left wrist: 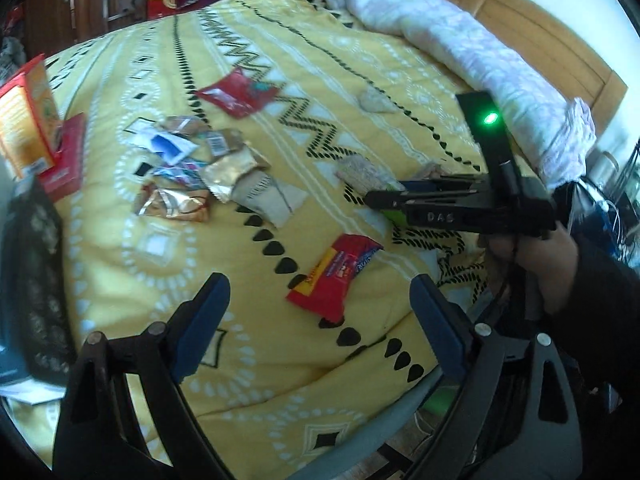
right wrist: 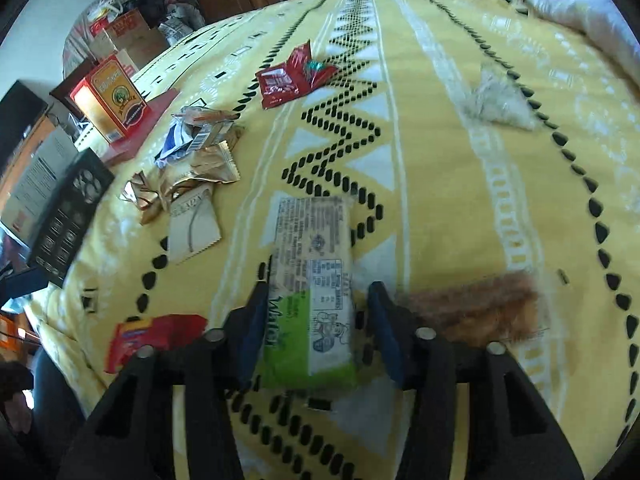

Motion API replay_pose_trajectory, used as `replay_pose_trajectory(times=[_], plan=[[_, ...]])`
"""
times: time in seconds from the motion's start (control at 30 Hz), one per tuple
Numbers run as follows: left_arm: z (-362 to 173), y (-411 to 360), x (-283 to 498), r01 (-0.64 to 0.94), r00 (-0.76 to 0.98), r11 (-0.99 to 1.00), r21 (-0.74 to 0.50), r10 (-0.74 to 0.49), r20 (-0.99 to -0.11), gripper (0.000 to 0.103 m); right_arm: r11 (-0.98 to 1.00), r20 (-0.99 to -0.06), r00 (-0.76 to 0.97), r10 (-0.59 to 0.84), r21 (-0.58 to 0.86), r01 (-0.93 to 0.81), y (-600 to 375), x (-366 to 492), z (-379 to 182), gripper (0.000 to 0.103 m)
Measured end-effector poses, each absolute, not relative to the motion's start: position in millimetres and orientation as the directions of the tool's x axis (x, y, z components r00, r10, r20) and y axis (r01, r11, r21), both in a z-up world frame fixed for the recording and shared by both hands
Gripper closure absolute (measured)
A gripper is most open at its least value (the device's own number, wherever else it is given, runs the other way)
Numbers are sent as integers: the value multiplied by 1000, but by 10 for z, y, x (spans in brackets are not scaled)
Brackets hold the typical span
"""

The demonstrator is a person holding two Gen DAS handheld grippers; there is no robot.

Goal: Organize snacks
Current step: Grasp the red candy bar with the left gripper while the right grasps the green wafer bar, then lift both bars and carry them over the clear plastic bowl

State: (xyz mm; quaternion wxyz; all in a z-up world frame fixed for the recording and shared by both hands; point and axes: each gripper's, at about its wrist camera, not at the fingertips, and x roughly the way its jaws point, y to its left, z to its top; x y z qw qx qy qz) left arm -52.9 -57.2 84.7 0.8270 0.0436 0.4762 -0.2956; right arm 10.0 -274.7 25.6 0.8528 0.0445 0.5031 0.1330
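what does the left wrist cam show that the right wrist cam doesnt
Only the left wrist view shows the right gripper from outside, with its green light and the hand holding it, plus the open left gripper above the red and yellow packet.

Only the right wrist view shows the print on the green and white wafer pack lying between the right gripper's fingers, and the brown snack beside it.

Both show the yellow bedspread, the wrapper pile and the orange box.

Bedspread [right wrist: 460, 184]: soft woven cloth, matt, yellow print. Wafer pack [right wrist: 316, 280]: thin plastic film, slight sheen. Red wrapper [left wrist: 334, 280]: glossy plastic. Gold sachets [left wrist: 232, 174]: crinkled foil, shiny. Orange box [right wrist: 114, 98]: smooth cardboard, probably coated. Headboard [left wrist: 532, 24]: wood, satin finish.
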Motion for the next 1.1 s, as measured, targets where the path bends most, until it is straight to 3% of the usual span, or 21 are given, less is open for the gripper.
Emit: replay_pose_trajectory(times=[0.3,0.4,0.47,0.5,0.77,1.1], plan=[[477,-777,-326,555,330,786,-272,-508,-796,17,928,-779,505,371,325,-181,-2822,-464,526,64],[320,-894,-334,569,294,776,-272,-500,-814,37,926,-788,487,377,334,-177,-2825,-585,470,64],[277,-947,-390,574,321,787,-227,-471,-821,62,924,-793,476,381,344,-167,-2842,-608,418,64],[285,-946,-403,571,323,787,-232,-476,-818,67,922,-793,472,385,352,-161,-2853,-605,393,64],[457,-772,-457,498,425,845,-194,-433,-795,70,920,-786,480,389,359,-158,-2843,-607,377,64],[1039,-563,-467,382,651,924,-14,-281,-705,70,918,-751,531,393,353,-179,-2804,-639,650,64]])
